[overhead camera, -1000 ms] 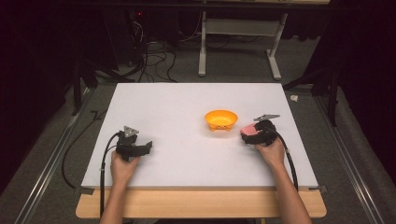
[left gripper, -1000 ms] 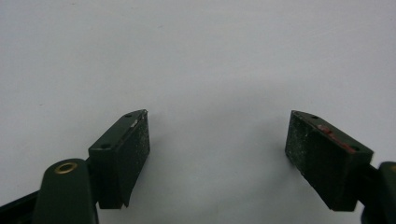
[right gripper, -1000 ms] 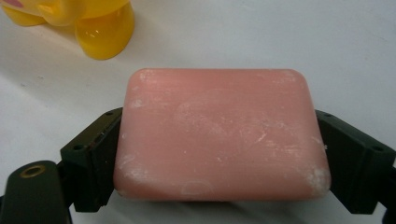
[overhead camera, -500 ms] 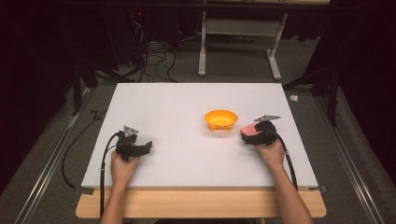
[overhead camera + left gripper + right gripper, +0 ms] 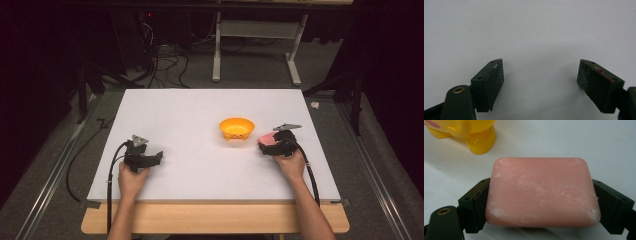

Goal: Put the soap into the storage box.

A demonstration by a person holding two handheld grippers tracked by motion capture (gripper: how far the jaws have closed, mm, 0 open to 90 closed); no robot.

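High view: a white table (image 5: 200, 125) on a wooden base, with a person's two forearms entering from the bottom edge. The right claw (image 5: 269, 145), held in the right hand (image 5: 290, 162), is clamped on a pink bar of soap (image 5: 267, 139) near the table's right side. An orange-yellow bowl (image 5: 236, 128) stands just beside the soap, toward the table's centre and slightly farther from the person; bowl and soap appear apart.

Right gripper view: the pink bar of soap (image 5: 541, 192) lies flat between the two black jaws, which press its two short ends. Its broad top face, rounded at the corners, bears pale scuffs and whitish patches. No stamped brand or lettering can be read on that face. Beyond the soap, at upper left, one yellow foot of the bowl (image 5: 477, 138) rests on the table; a small pink mark shows at the frame's corner, too cropped to read.

Left side: the left claw (image 5: 155, 159), held in the left hand (image 5: 132, 177), sits near the table's left front, well apart from bowl and soap. In the left gripper view, the left claw (image 5: 540, 75) has its jaws spread wide with bare white table (image 5: 536, 30) between them.
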